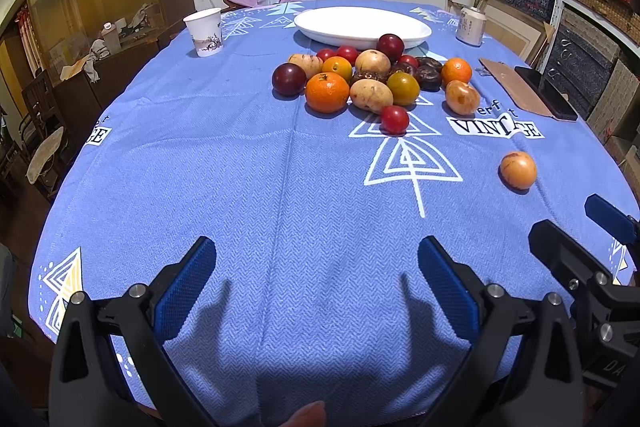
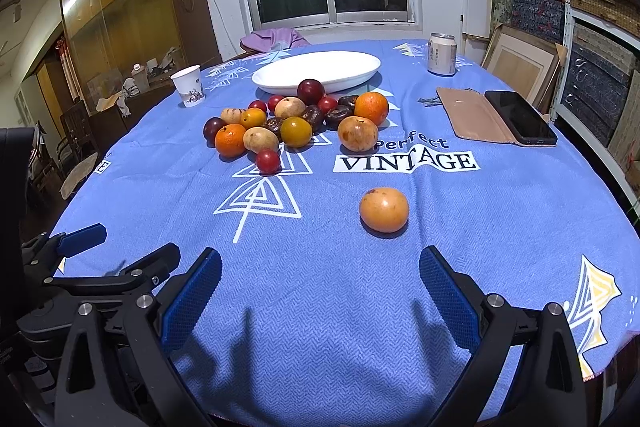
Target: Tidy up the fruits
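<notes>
Right wrist view alone shows "Perfect VINTAGE" lettering (image 2: 406, 157) whole; both tongs (image 1: 316, 279) (image 2: 320, 287) gape wide, empty.

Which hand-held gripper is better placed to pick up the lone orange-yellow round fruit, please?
Right: the lone orange-yellow round fruit lies just ahead of the open right hand-held gripper, but far off to the side of the left hand-held gripper.

one white plate (image 2: 316, 71), one paper cup (image 2: 188, 85), one can (image 2: 442, 53), one phone (image 2: 520, 117), three oranges (image 2: 230, 140).

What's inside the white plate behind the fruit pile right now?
The white plate shows nothing inside it; all the fruit lies on the blue tablecloth in front. A dark plum hides part of its near rim.
</notes>
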`<state>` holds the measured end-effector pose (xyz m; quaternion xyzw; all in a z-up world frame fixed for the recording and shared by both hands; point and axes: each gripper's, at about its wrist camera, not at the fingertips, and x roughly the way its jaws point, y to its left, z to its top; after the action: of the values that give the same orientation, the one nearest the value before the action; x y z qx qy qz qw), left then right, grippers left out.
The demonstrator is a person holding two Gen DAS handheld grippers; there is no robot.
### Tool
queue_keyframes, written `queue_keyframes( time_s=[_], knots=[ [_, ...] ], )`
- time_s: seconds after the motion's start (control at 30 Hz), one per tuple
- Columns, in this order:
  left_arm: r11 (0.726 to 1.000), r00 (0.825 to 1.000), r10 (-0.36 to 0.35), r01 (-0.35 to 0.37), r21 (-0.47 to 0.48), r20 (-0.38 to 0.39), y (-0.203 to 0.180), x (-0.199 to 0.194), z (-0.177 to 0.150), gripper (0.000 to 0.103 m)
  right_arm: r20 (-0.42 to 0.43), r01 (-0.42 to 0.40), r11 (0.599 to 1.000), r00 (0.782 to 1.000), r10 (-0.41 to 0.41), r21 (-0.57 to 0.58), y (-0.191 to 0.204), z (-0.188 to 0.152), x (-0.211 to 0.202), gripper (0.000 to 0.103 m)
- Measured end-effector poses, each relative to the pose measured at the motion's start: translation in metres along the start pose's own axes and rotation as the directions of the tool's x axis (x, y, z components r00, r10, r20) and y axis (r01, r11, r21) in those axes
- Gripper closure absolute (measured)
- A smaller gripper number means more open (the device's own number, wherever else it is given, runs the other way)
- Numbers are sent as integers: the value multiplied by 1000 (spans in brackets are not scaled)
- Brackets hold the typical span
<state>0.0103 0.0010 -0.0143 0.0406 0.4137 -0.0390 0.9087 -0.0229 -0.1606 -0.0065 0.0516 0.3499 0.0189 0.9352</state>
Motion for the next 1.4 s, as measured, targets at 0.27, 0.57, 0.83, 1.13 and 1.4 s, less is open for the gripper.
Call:
queue_keyframes(
  time_s=[0.27, 0.57, 0.83, 1.13, 1.4],
  knots=[
    [1000, 1000, 0, 0, 1, 0, 0, 0, 0, 4, -1, -1, 1000, 1000, 1, 2, -1, -1, 2, 3],
    [1000, 1000, -2, 2, 1, -6, 0, 2, -1, 4, -9, -1, 1000, 1000, 1, 5, -2, -1, 2, 3],
    [1000, 1000, -10, 10, 1, -9, 1, 5, -2, 4, -8, -24, 1000, 1000, 24, 16, -10, 1, 4, 3],
    [968, 974, -225, 223, -111, -5, 23, 8, -11, 4, -44, -164, 972, 984, 174, 166, -64, 8, 24, 3],
    [895, 899, -395, 423, -142, 189, 28, -4, -45, 4, 112, -111, 991, 988, 102, 78, -71, 8, 16, 3]
  ],
)
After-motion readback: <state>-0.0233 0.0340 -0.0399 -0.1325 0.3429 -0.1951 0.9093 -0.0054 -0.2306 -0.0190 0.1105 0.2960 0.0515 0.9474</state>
